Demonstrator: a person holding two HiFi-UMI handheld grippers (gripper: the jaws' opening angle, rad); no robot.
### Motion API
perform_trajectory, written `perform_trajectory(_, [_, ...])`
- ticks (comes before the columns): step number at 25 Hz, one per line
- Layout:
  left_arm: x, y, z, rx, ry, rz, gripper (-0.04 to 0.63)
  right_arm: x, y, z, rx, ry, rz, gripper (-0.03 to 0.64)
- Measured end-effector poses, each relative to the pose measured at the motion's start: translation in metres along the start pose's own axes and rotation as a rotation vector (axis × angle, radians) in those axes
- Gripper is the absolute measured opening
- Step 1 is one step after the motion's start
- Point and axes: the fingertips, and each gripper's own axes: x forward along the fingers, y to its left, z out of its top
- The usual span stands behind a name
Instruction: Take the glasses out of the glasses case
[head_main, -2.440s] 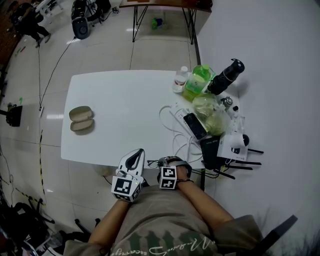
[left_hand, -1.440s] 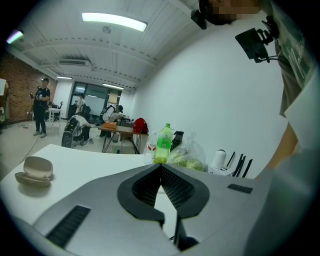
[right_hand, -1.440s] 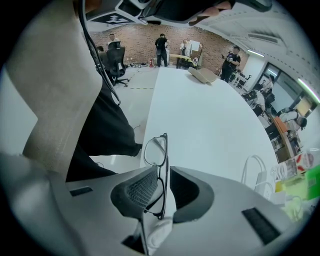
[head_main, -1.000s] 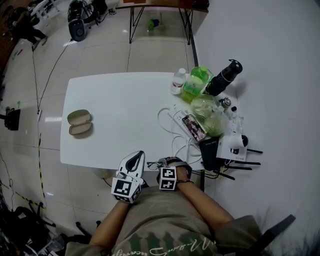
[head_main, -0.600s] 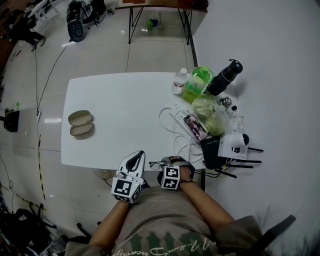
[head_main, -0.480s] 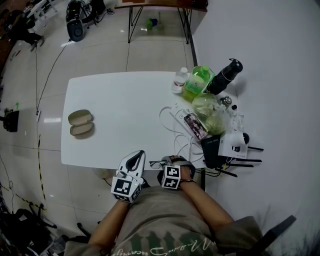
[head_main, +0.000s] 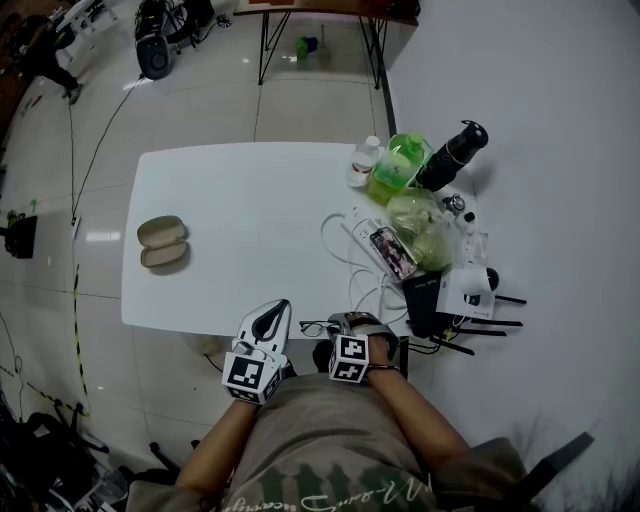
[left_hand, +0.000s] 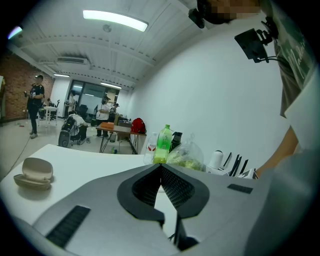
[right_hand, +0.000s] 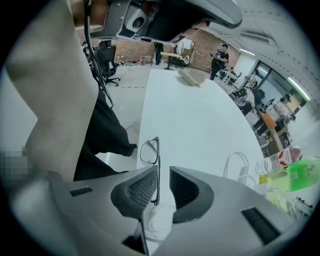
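Observation:
The beige glasses case (head_main: 162, 242) lies open near the left end of the white table (head_main: 250, 200); it also shows far off as the case (left_hand: 32, 172) and the case (right_hand: 191, 76). Black-rimmed glasses (head_main: 314, 328) hang at the table's near edge, clamped in my right gripper (head_main: 338, 323). In the right gripper view the glasses (right_hand: 149, 152) stick out past the jaws of the right gripper (right_hand: 161, 169), one lens clear of them. My left gripper (head_main: 277, 304) sits just left of it, off the near edge, shut and holding nothing; its left gripper (left_hand: 160, 167) tips meet.
Clutter fills the table's right end: a green bottle (head_main: 395, 165), a black bottle (head_main: 452, 152), a plastic bag (head_main: 420, 225), a phone (head_main: 388, 252), a power strip with white cables (head_main: 352, 230). People stand far off across the room (left_hand: 35, 102).
My right gripper has drifted slightly right and toward my body, with the glasses still in it. The left gripper and the case have stayed put.

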Motion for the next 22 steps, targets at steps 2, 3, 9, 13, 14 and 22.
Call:
perform_trajectory(2, [-0.001, 0.0, 0.0, -0.007, -0.001, 0.006, 0.008, -0.007, -0.002, 0.002, 0.0, -0.01, -0.012, 0.057])
perform_trajectory(3, [-0.002, 0.0, -0.001, -0.007, 0.001, 0.005, 0.008, -0.01, -0.003, 0.003, 0.002, -0.015, -0.016, 0.057])
perform_trajectory(9, [-0.005, 0.0, -0.009, -0.008, 0.004, 0.007, 0.008, -0.029, -0.024, 0.013, -0.006, -0.068, -0.143, 0.057])
perform_trajectory(13, [-0.008, 0.003, -0.007, -0.011, 0.001, 0.026, 0.008, -0.039, -0.032, 0.019, -0.007, -0.083, -0.18, 0.057])
perform_trajectory(14, [-0.008, 0.003, -0.007, -0.009, -0.003, 0.026, 0.008, -0.042, -0.033, 0.02, -0.005, -0.086, -0.183, 0.057])
perform_trajectory(22, [-0.007, -0.003, -0.01, -0.021, 0.001, 0.043, 0.008, -0.084, -0.043, 0.033, 0.021, -0.149, -0.241, 0.057])
